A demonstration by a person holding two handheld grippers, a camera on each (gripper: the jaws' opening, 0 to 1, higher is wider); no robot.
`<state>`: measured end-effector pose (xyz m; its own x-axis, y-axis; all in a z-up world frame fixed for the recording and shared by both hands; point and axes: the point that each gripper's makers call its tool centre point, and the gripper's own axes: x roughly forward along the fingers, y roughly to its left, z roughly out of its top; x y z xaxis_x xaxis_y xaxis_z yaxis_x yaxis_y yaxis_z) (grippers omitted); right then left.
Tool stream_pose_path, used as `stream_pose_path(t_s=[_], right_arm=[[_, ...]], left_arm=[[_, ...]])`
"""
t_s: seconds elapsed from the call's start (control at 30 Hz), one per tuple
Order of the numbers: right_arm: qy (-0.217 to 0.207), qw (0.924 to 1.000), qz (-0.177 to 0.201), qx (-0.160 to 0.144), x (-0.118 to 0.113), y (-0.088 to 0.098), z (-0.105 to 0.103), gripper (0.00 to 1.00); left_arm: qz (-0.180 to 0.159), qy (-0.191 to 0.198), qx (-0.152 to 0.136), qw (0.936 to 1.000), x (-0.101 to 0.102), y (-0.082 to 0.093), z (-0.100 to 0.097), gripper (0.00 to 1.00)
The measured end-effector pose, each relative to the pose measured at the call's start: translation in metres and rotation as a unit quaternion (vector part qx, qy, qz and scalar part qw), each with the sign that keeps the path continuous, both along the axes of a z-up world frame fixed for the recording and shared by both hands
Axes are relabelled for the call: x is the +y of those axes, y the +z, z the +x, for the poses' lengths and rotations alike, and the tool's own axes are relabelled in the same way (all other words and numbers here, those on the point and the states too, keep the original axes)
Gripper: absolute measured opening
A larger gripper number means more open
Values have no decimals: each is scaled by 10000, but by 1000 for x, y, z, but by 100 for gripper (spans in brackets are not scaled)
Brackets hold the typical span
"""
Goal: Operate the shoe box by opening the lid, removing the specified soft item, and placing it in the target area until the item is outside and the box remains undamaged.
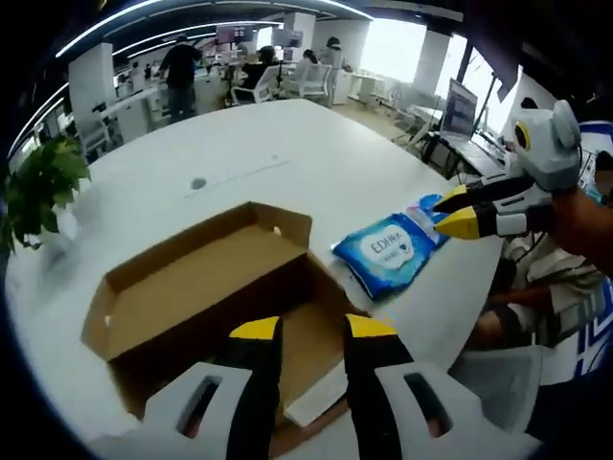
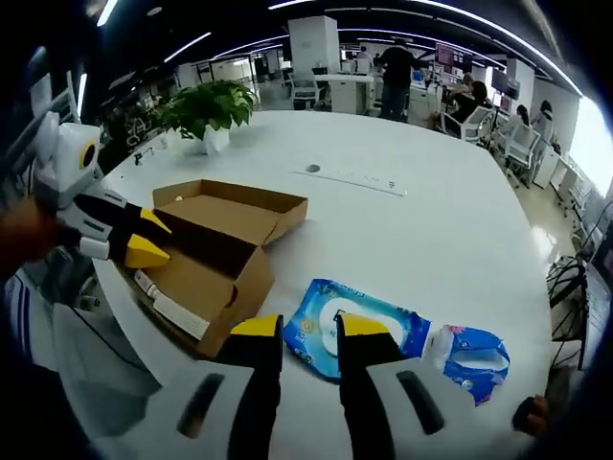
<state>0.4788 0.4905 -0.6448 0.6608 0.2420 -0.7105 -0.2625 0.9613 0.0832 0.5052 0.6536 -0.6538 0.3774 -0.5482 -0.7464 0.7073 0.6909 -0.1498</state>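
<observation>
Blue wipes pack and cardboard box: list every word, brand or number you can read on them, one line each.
"EDIKA": white label panel on the blue wipes pack, read in the left gripper view.
Smaller print under that word: too small to read.
Label on the same pack in the right gripper view: hidden behind the jaws.
Cardboard box: no print that I can read.

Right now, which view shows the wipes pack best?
The right gripper view: the blue wipes pack lies close ahead of its camera on the white table, whole outline visible beside the open shoe box. The left gripper view shows the pack smaller, its far end behind the right hand-held gripper.
</observation>
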Motion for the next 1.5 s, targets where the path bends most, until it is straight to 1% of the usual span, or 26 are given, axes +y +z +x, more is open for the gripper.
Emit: stream_pose_path(t_s=[0.17, 0.37, 0.5, 0.57, 0.63, 0.67, 0.7, 0.73, 0.8, 0.83, 0.97, 1.1, 1.13, 1.17, 1.2, 1.23, 1.27, 1.33, 1.4, 1.5], right_arm=[[132, 9999, -13, 15, 24, 0, 5, 20], [229, 9997, -16, 31, 42, 0, 10, 20], [310, 9995, -14, 53, 52, 0, 11, 20], [370, 9992, -8, 116, 57, -2, 10, 21], [414, 9990, -6, 150, 61, -3, 9, 20], [441, 9989, 17, 182, 63, -4, 8, 21], [460, 9987, 32, 217, 65, -5, 7, 21], [482, 9985, 32, 240, 66, -6, 7, 21], [532, 9982, 55, 283, 68, -6, 5, 20], [552, 9980, 58, 311, 69, -6, 4, 20], [618, 9974, 29, 370, 72, -7, 1, 20], [646, 9971, 21, 408, 73, -7, 0, 20], [653, 9970, 16, 413, 73, -7, 0, 20], [663, 9969, -5, 431, 73, -8, 0, 20], [671, 9968, -9, 441, 73, -9, -1, 20], [682, 9966, -8, 459, 74, -10, -1, 20], [688, 9965, -9, 470, 74, -11, -1, 20], [697, 9964, -13, 480, 74, -12, -1, 20], [682, 9966, -34, 453, 74, -13, -1, 20], [696, 9963, -25, 495, 75, -17, -1, 20]], left_arm=[[-20, 36, 82, 10000, 16, -6, -3, 23], [-28, 51, 210, 9998, 31, -11, -4, 23], [-30, -26, 321, 9995, 35, -12, -5, 23], [-71, -90, 479, 9988, 36, -14, -8, 23], [-20, -220, 687, 9974, 39, -20, -13, 23], [2, -336, 821, 9961, 39, -22, -18, 23], [-5, -347, 976, 9946, 41, -26, -21, 24], [2, -444, 1119, 9927, 41, -28, -25, 24], [16, -485, 1410, 9888, 42, -34, -29, 23], [47, -500, 1397, 9889, 42, -36, -27, 23], [193, -547, 1598, 9854, 42, -46, -28, 23], [278, -594, 1823, 9811, 42, -57, -35, 21], [330, -536, 1900, 9798, 44, -62, -36, 21], [384, -522, 1897, 9797, 45, -65, -36, 20], [516, -543, 1964, 9777, 49, -70, -39, 19], [547, -528, 2019, 9765, 51, -72, -41, 18], [566, -446, 2148, 9740, 53, -77, -44, 17], [458, -375, 2205, 9736, 52, -82, -44, 16], [432, -367, 2291, 9717, 51, -86, -48, 14], [307, -278, 2335, 9715, 48, -88, -47, 12]])
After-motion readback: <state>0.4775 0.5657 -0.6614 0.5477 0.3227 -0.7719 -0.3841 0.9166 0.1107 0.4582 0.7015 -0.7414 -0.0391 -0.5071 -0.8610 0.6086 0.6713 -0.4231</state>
